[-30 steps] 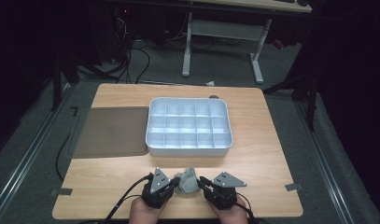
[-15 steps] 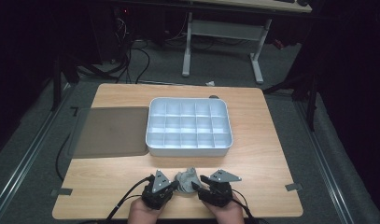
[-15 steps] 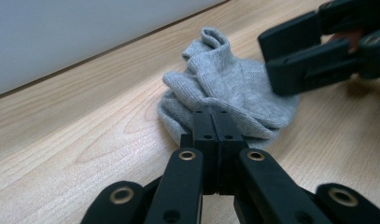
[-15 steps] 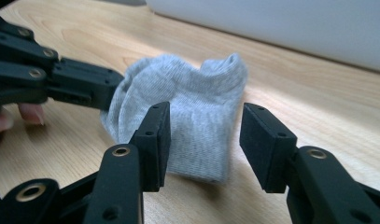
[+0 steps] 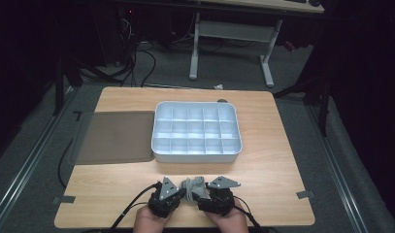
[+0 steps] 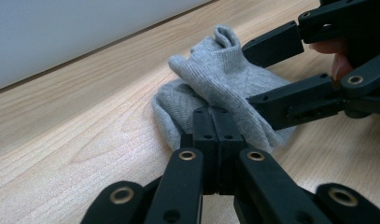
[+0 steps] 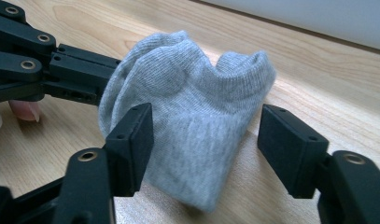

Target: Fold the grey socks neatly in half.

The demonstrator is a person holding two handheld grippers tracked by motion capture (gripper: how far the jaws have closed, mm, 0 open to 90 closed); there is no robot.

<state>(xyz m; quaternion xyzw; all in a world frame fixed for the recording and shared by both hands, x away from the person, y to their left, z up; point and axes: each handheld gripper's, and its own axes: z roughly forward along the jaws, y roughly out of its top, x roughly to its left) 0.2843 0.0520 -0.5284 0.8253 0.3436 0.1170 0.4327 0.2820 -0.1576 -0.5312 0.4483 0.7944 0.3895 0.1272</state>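
While left gripper (image 6: 214, 122) pinches the sock (image 6: 215, 88), right gripper (image 7: 204, 133) jaws straddle it.

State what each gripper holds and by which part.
Left gripper is shut on the grey sock, pinching its near edge. Right gripper is open astride the sock, holding nothing.

Both hands come in at the near table edge, side by side, each holding a gripper angled inward toward the other. The left gripper (image 6: 214, 119) has its jaws pressed together, pinching grey sock (image 6: 225, 84) fabric. The right gripper (image 7: 204, 133) has its jaws spread apart, one on either side of the sock.
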